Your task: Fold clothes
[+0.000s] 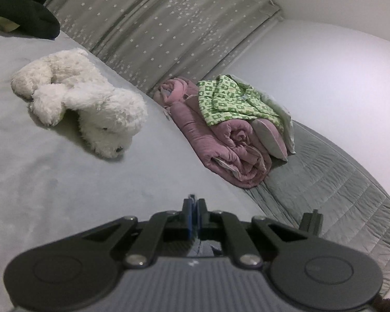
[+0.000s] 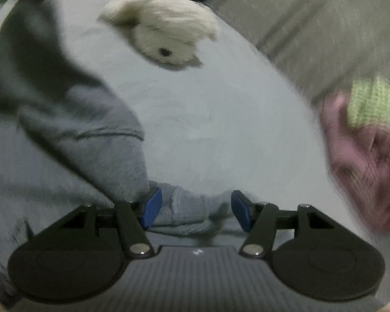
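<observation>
Grey garment [image 2: 72,119] lay on the bed [image 2: 208,119], left of frame, hem between the spread right claw [image 2: 193,208]; left claw [image 1: 194,214] pressed together. Likely mid-grasp: close on hem next.

the bed [image 1: 65,171] wears a pale grey sheet. on it lie a white plush dog [image 1: 85,101], a grey garment [image 2: 85,140], and a rolled pink blanket [image 1: 221,140] near the edge.

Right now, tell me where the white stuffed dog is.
In the left wrist view the white stuffed dog lies on the pale bed sheet, upper left, left of the rolled pink blanket with the green patterned garment on top.
</observation>
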Demonstrator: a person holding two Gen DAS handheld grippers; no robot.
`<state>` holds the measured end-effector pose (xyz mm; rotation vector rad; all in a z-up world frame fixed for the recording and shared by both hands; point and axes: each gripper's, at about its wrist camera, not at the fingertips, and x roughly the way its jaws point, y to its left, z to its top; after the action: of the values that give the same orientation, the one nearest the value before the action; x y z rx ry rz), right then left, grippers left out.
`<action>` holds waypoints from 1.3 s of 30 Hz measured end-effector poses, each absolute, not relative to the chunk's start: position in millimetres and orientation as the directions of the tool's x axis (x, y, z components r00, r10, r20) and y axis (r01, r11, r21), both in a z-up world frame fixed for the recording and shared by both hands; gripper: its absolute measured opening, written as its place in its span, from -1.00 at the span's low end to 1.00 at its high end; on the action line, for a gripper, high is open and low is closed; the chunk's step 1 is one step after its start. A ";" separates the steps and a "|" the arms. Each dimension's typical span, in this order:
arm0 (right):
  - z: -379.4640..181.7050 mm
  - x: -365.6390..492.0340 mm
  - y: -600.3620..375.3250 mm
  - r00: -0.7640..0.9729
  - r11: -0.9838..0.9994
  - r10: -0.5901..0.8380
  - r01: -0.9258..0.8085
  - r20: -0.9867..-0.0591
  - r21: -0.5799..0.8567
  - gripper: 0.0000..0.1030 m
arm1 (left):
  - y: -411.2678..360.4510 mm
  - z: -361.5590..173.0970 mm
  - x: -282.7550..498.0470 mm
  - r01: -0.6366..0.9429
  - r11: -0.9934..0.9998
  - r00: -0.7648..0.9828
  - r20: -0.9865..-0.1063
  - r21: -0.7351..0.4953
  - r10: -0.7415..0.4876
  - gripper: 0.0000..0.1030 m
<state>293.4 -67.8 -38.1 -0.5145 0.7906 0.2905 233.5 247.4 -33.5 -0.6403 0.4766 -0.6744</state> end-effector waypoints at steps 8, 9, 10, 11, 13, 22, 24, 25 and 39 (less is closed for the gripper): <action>-31.8 323.7 -70.2 0.576 0.814 0.086 -0.511 -0.813 -0.276 -0.28 | 248.0 -38.7 238.9 0.368 0.617 0.684 -0.247 -0.696 -0.687 -0.93; -29.1 329.5 -76.7 0.541 0.838 0.122 -0.505 -0.832 -0.206 -0.55 | 248.3 -39.7 240.0 0.355 0.624 0.687 -0.259 -0.696 -0.679 -0.93; -27.3 331.9 -80.8 0.522 0.849 0.147 -0.502 -0.840 -0.164 -0.68 | 248.5 -40.8 241.0 0.342 0.632 0.690 -0.271 -0.696 -0.671 -0.93; -26.2 330.5 -81.4 0.522 0.847 0.151 -0.506 -0.839 -0.162 -0.75 | 248.6 -41.7 241.9 0.329 0.640 0.693 -0.282 -0.694 -0.663 -0.93; -24.9 322.8 -80.8 0.554 0.845 0.148 -0.501 -0.819 -0.186 -0.84 | 247.8 -42.2 242.7 0.304 0.664 0.707 -0.305 -0.683 -0.638 -0.93; -24.6 302.7 -84.2 0.866 0.908 0.190 -0.334 -0.463 -0.251 -0.85 | 257.7 -36.4 231.6 0.206 0.762 0.854 -0.267 -0.614 -0.446 -0.94; -37.6 309.5 -80.3 0.868 0.908 0.175 -0.324 -0.464 -0.265 -0.84 | 257.7 -36.8 231.7 0.152 0.798 0.878 -0.291 -0.583 -0.380 -0.94; -46.3 313.4 -76.8 0.860 0.902 0.159 -0.326 -0.485 -0.283 -0.84 | 257.4 -37.3 232.6 0.122 0.814 0.885 -0.310 -0.568 -0.348 -0.94; -20.9 320.8 -91.7 0.820 0.902 0.118 -0.324 -0.560 -0.285 -0.26 | 270.9 -58.7 253.3 -0.116 0.840 0.804 -0.547 -0.530 -0.234 -0.71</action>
<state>320.8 -91.7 -20.9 -0.3822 0.5637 0.2413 253.3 270.9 -58.7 -0.5795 0.6427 -0.0668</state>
